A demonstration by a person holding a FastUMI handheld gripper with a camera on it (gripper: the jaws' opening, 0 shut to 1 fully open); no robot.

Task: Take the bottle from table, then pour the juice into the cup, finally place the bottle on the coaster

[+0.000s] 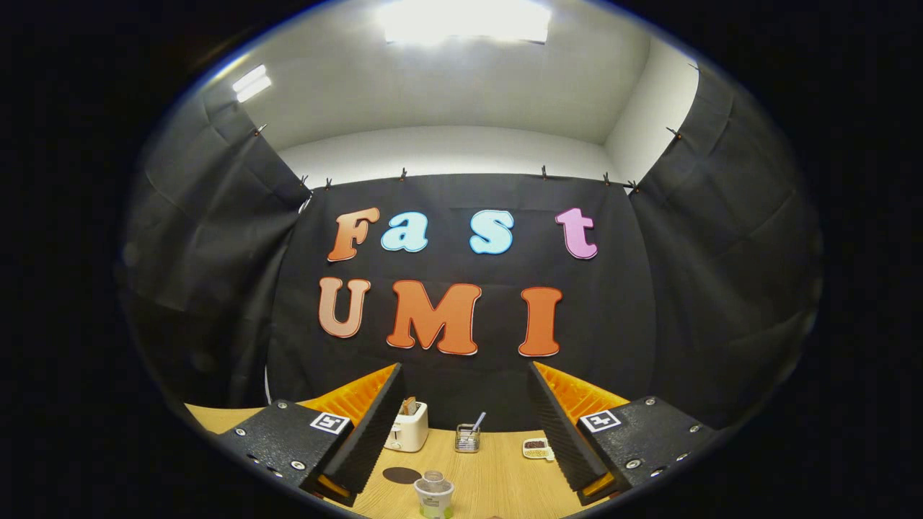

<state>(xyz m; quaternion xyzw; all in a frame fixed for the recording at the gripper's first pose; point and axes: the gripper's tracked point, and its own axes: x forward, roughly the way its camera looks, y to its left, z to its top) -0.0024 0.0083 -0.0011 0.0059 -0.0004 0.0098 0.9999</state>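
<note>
Fingers (368, 440) spread wide above upright bottle (434, 496) between them.

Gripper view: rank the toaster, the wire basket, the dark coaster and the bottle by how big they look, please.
1. Toaster.
2. Bottle, cut off below and nearest the camera, so its rank against the toaster is unsure.
3. Coaster and wire basket look about alike.
The tongs are open around them.

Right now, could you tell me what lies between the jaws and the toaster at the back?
In the gripper view, the open gripper holds nothing; bare table and a dark coaster precede the toaster.
</note>
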